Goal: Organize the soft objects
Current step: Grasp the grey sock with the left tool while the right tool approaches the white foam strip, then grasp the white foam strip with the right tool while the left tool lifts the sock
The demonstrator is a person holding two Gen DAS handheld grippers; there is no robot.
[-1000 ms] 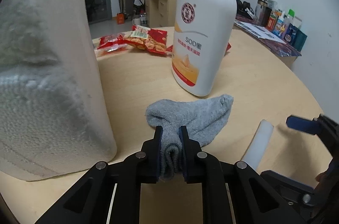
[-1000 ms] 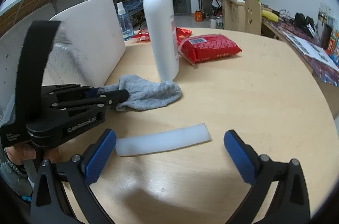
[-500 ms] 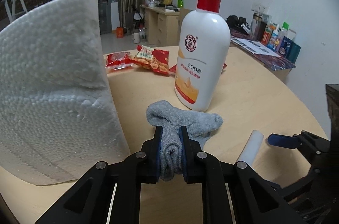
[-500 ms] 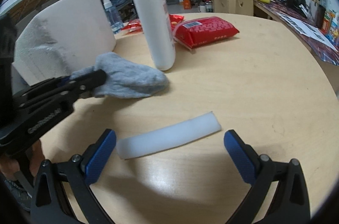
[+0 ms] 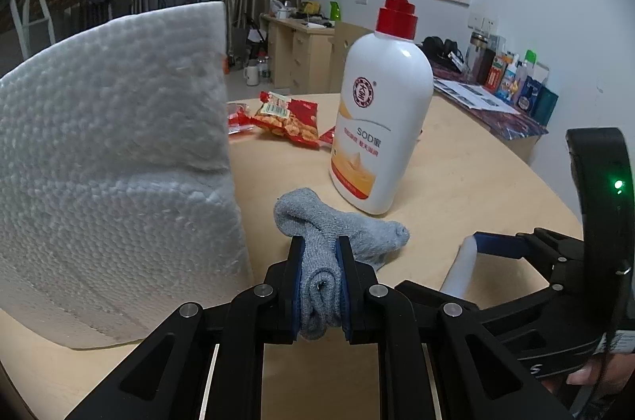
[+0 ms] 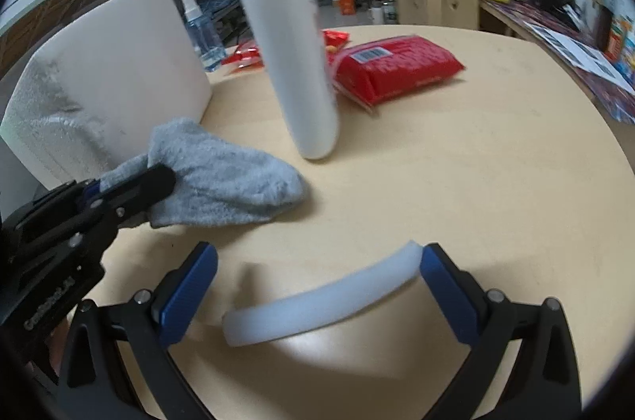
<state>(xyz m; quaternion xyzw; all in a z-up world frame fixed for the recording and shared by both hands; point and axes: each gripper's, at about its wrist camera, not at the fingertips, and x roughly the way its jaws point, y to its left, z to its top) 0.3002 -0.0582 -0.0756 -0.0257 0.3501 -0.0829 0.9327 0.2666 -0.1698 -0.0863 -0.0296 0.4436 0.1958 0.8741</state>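
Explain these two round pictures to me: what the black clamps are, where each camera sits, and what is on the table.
There is no robot here. A person holds a two-finger gripper in each hand, and a fisheye camera on each looks forward along its fingers, hence the round, bent views.

In the left camera's picture, the left gripper is shut on a grey sock, whose toe end lies on the wooden table.

In the right camera's picture, the right gripper is open around a white foam strip; its right pad seems to touch one end.

Also on the table: a paper towel roll, a white pump bottle, red snack packets and a red pack.
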